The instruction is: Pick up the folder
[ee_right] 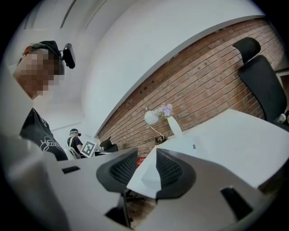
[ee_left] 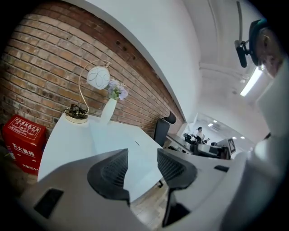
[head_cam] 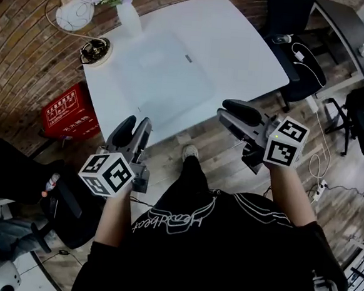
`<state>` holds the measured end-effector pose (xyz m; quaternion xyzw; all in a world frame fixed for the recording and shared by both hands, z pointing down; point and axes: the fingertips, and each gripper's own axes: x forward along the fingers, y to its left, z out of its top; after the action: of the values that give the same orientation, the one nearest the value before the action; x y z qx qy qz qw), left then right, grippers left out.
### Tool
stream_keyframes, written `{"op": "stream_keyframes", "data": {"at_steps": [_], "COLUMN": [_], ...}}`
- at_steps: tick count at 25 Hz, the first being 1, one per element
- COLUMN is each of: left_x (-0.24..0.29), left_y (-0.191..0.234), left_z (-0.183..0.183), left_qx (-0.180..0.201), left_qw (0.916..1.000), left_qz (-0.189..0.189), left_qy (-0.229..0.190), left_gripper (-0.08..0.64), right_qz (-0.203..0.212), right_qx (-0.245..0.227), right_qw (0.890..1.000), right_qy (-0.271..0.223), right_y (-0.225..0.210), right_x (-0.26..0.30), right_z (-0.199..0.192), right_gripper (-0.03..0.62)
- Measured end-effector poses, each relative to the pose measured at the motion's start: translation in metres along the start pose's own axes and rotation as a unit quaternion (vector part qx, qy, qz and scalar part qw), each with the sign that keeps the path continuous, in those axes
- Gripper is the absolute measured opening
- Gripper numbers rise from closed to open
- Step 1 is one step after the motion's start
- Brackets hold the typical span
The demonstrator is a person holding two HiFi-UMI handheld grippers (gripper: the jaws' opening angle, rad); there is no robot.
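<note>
Status: the pick-up has not begun. The folder [head_cam: 166, 71], a pale, nearly see-through sheet with a small dark tab, lies flat on the white counter [head_cam: 246, 49] in the upper middle of the head view, untouched.

Left claw [head_cam: 133, 124]: released, jaws apart, nothing between them. It hangs at the lower left of the frame, short of the counter's near edge and well apart from the folder. The left gripper view confirms this: the left claw [ee_left: 142, 155] frames only the counter corner and bare floor.

Right claw [head_cam: 223, 111]: released, jaws apart and empty. It is at the centre right, beside the counter's near corner and off the surface. In its own view the right claw [ee_right: 146, 155] looks along the counter toward the folder [ee_right: 192, 142].

Remaining, in my judgement: bring the claws in over the counter, get a jaw under a folder edge, close and lift. A thin flat sheet on a smooth top may be awkward to catch.

Surface and room: besides the folder, the counter carries a lamp [head_cam: 74, 12] and a vase [head_cam: 129, 18] of purple flowers at the upper left. A brick wall [head_cam: 27, 41] lies behind, a red box [head_cam: 71, 115] stands on the wooden floor [head_cam: 176, 141], and a dark chair [head_cam: 285, 24] sits at the upper right.
</note>
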<state>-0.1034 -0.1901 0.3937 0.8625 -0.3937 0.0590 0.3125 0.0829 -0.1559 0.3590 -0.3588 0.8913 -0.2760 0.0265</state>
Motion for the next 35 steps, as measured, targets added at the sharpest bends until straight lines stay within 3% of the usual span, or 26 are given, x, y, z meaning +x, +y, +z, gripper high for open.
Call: {"op": "stream_keyframes", "data": {"at_steps": [7,12,16,24,35], "left_x": [0.058,0.087,0.095,0.104,0.108], "left_y": [0.08,0.118,0.141,0.152,0.151], "left_z": [0.013,0.014,-0.001,-0.023,-0.03], "left_qx": [-0.014,-0.035,-0.045,-0.096,-0.092], "left_qw": [0.9983,0.9962,0.9925,0.9858,0.983], "left_qz": [0.05,0.07,0.098,0.119,0.142], "left_qy": [0.025,0.038,0.057,0.07,0.071], "left_gripper": [0.189,0.189,0.189,0.187,0.186], "right_qz": [-0.027,-0.046,-0.047,-0.052,-0.05], "right_qx": [-0.025,-0.072,-0.05,-0.019,0.001], "right_qw": [0.997,0.987,0.985,0.979,0.974], "right_qy": [0.061,0.138,0.16,0.197,0.22], "right_y": [-0.09,-0.139,-0.17,-0.204,-0.212], "right_x": [0.082,0.122,0.144,0.159,0.157], "right_z": [0.02,0.011,-0.005,-0.032,-0.053], "right_gripper": [0.097,0.107,0.107,0.118,0.115]}}
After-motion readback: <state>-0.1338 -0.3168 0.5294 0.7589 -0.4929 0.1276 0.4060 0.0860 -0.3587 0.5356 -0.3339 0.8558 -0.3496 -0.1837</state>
